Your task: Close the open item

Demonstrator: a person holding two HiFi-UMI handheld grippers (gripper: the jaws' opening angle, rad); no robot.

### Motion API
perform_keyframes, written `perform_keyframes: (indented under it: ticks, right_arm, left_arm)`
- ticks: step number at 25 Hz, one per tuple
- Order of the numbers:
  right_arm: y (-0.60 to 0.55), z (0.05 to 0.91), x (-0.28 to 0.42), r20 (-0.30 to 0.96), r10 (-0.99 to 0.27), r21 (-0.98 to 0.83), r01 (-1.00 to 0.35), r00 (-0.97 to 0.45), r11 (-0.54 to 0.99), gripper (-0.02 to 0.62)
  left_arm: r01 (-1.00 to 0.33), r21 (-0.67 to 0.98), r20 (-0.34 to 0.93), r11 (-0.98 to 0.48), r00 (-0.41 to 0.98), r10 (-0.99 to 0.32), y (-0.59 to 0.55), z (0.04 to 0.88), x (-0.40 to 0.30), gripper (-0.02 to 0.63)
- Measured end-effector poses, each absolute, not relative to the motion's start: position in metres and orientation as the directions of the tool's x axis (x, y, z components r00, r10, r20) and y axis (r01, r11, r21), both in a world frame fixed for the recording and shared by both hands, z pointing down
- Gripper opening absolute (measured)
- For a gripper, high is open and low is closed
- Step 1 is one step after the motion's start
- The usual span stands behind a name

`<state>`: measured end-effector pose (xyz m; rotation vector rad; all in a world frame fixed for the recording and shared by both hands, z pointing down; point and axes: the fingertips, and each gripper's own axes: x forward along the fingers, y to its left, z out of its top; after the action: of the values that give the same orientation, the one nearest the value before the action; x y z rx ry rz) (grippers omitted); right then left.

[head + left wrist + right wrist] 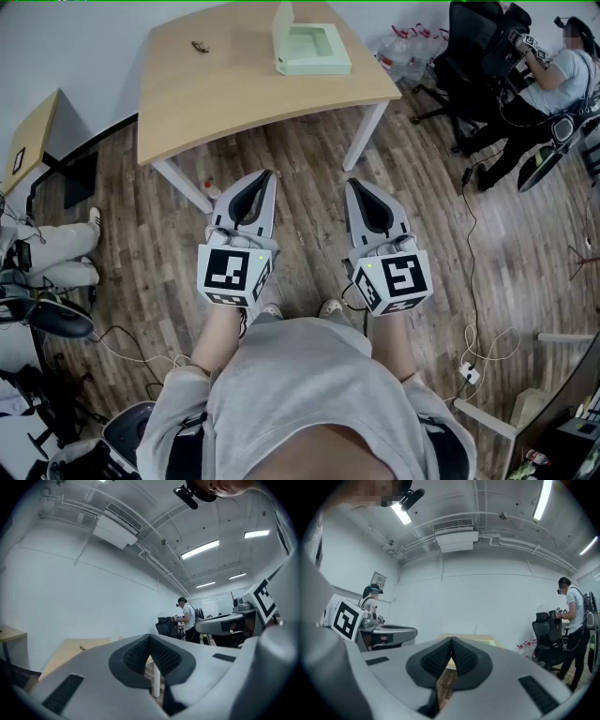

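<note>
A pale green box [312,49] lies open on the far part of the wooden table [234,84], its lid standing up at the left side. My left gripper [265,176] and right gripper [353,185] hang side by side over the floor, well short of the table. Both are shut with nothing between the pads. In the left gripper view the tips [150,637] meet in front of the table top [70,651]. Through the right gripper view the closed tips [452,640] point at the table, where a green strip of the box [486,642] shows.
A small dark object [200,46] lies at the table's far left. An office chair [478,56] and a seated person [553,80] are at the right, cables [473,234] trail over the wooden floor, and a second desk [28,141] stands at the left.
</note>
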<state>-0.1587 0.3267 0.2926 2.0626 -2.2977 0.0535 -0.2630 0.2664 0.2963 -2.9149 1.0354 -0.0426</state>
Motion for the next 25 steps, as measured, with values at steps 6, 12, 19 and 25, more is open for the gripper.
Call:
perform_keyframes:
  ticks: [6, 12, 19, 25]
  right_arm:
    - [0.322, 0.294, -0.170, 0.069, -0.992, 0.015, -0.994, -0.108, 0.109, 0.009]
    - [0.321, 0.293, -0.182, 0.074, -0.992, 0.021, -0.994, -0.102, 0.103, 0.008]
    - [0.315, 0.300, -0.205, 0.092, -0.993, 0.029, -0.996, -0.080, 0.083, 0.008]
    - [0.313, 0.301, -0.228, 0.069, -0.996, 0.012, -0.999, -0.048, 0.049, 0.008]
  left_arm:
    - [-0.624, -0.059, 0.009, -0.780, 0.781, -0.625, 0.264, 0.296, -0.271, 0.015]
    - [-0.615, -0.056, 0.005, -0.786, 0.787, -0.617, 0.263, 0.296, -0.280, 0.015]
    - [-0.596, -0.053, 0.003, -0.801, 0.802, -0.597, 0.256, 0.298, -0.300, 0.015]
    - [-0.572, -0.056, 0.000, -0.819, 0.820, -0.573, 0.249, 0.303, -0.323, 0.015]
